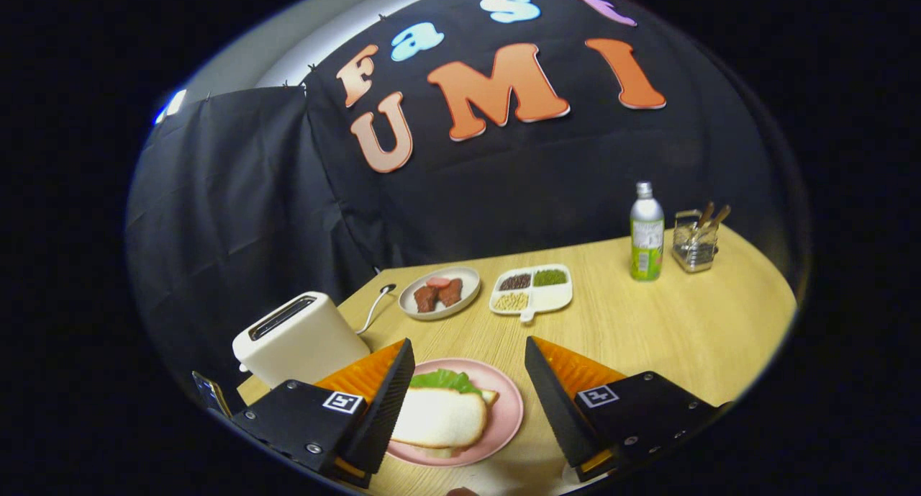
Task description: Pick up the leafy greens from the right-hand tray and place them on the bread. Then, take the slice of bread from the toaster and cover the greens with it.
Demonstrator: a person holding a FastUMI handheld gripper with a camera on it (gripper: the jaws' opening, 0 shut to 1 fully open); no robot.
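A pink plate (507,409) lies on the wooden table between my fingers. On it a white bread slice (440,418) covers leafy greens (446,380), whose green edge sticks out at the far side, with a lower bread slice peeking out beneath. My gripper (469,348) hovers above the plate, open, with nothing between its fingers. The white toaster (298,337) stands to the left of the plate, its slot dark.
A round plate with brown and pink food pieces (439,293) and a white divided tray of beans and grains (532,291) lie beyond the pink plate. A green-labelled bottle (646,231) and a metal utensil holder (696,238) stand far right. The toaster's cord (373,307) trails back.
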